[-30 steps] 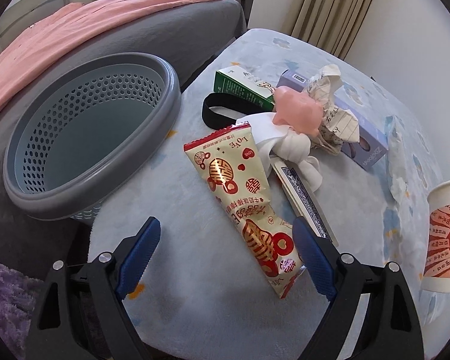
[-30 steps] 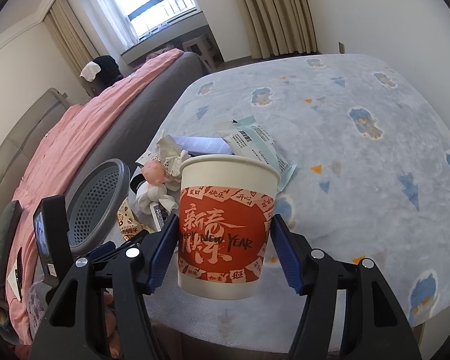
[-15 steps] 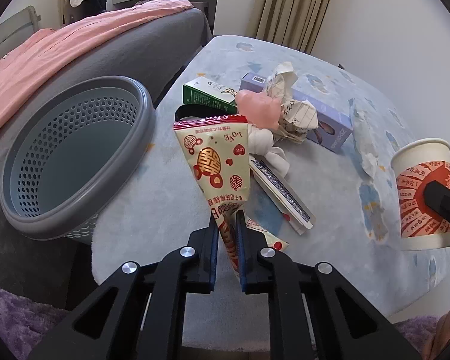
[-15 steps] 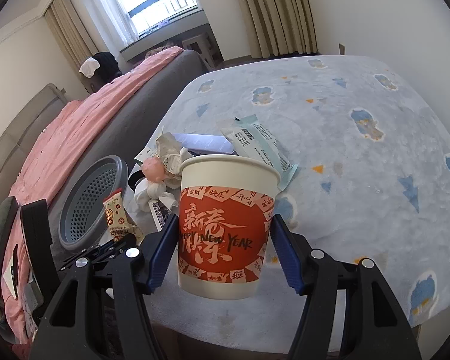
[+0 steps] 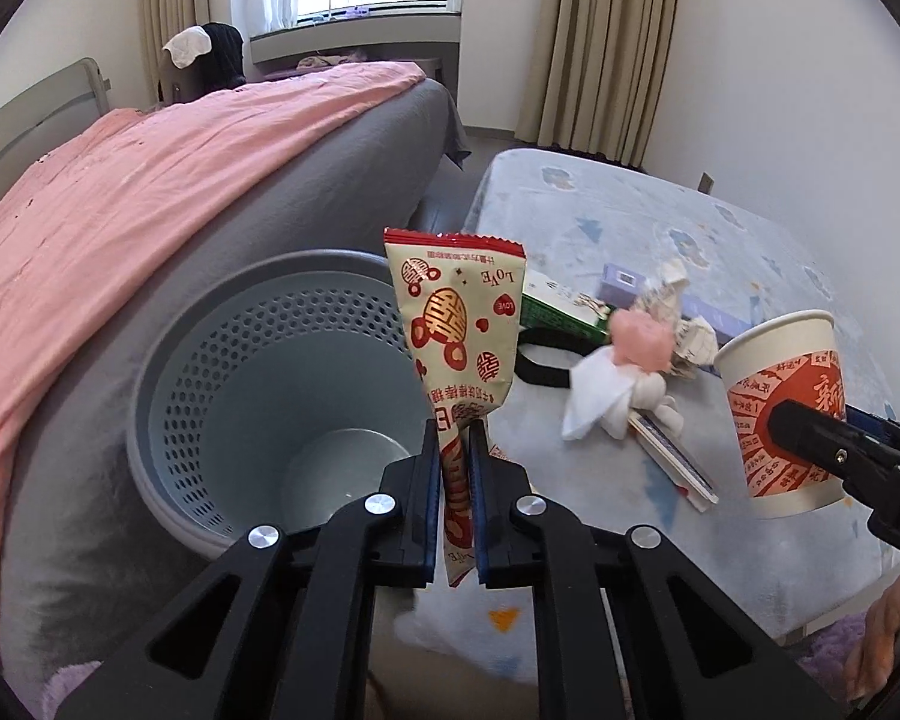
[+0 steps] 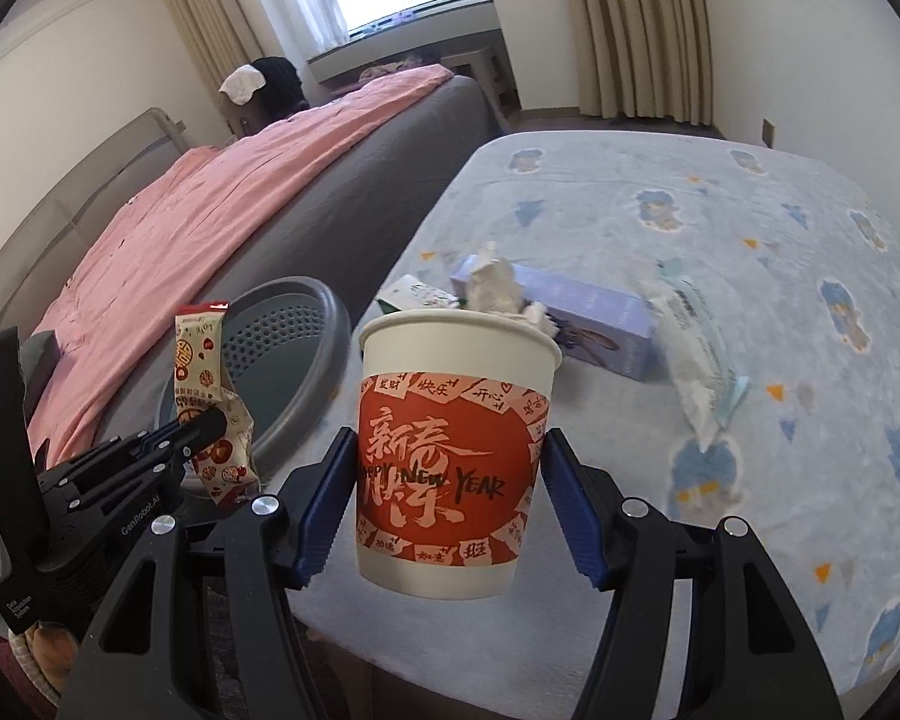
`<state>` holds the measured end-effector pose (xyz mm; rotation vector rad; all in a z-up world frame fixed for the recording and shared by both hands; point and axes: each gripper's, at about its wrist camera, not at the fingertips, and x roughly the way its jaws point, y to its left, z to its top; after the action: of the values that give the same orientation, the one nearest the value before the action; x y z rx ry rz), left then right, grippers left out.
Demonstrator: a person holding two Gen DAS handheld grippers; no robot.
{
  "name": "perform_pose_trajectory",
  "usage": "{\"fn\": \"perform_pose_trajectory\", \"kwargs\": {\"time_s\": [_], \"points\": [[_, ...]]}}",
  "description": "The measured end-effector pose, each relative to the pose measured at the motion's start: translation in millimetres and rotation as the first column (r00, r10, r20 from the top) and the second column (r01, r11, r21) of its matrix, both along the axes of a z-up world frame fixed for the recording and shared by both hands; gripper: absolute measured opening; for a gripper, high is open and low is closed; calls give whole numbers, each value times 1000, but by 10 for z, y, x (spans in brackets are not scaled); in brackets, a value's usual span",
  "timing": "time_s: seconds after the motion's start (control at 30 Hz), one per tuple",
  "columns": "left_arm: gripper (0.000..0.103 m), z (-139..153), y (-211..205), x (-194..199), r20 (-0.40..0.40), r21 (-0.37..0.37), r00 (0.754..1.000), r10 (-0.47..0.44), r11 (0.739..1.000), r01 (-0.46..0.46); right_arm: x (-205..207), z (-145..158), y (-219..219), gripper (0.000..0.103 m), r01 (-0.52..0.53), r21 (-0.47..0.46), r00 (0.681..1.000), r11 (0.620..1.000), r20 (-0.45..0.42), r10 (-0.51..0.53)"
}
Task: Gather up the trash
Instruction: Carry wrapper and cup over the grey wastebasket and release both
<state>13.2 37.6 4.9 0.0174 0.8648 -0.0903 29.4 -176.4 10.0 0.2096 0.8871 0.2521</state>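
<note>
**Q:** What are the two grippers holding right now?

**A:** The left gripper (image 5: pixel 455 462) is closed tight on a snack wrapper (image 5: pixel 459 324), cream with red and gold print. The jaws pinch its lower part, and the sealed top edge stands upright above them. The right gripper (image 6: pixel 444 495) has its blue pads against both sides of a paper cup (image 6: pixel 453 456), white with a red New Year band. The cup is upright and appears lifted clear of the table.

**Q:** Where is the bin?

**A:** A grey perforated wastebasket (image 5: pixel 210 372) stands between the bed (image 5: pixel 150 192) and the table (image 5: pixel 630 222). The wrapper is held just at its near rim, partly over the opening. The cup is off to the right, above the table's near edge.

**Q:** How would these things handle?

**A:** The wrapper looks very light, thin and crinkly, with a slick film surface. A firm pinch low on the body, as here, seems sensible. Its free top may flop or catch the rim. The cup looks light and hollow with thin walls. Squeezing hard would probably crush it, so a mild grip across the printed middle band suits it best.

**Q:** What else is left on the table?

**A:** A heap of crumpled paper (image 5: pixel 672 300), a pink wad (image 5: pixel 642 339), white tissue (image 5: pixel 594 390), a green carton (image 5: pixel 555 306), a lilac box (image 6: pixel 594 318) and a white pouch (image 6: pixel 690 354).
</note>
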Motion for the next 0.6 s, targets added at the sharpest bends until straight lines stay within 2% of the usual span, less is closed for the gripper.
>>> {"fn": "perform_pose_trajectory", "kwargs": {"time_s": [0.27, 0.4, 0.6], "points": [[9, 105, 685, 269, 38, 39, 995, 90, 995, -91, 507, 99, 764, 61, -155, -32, 988, 987, 12, 156], [9, 37, 954, 454, 14, 32, 993, 116, 993, -116, 739, 60, 1087, 61, -223, -19, 975, 975, -3, 223], [9, -133, 1117, 617, -10, 30, 989, 145, 989, -144, 1023, -75, 1387, 61, -287, 0, 958, 958, -23, 287]]}}
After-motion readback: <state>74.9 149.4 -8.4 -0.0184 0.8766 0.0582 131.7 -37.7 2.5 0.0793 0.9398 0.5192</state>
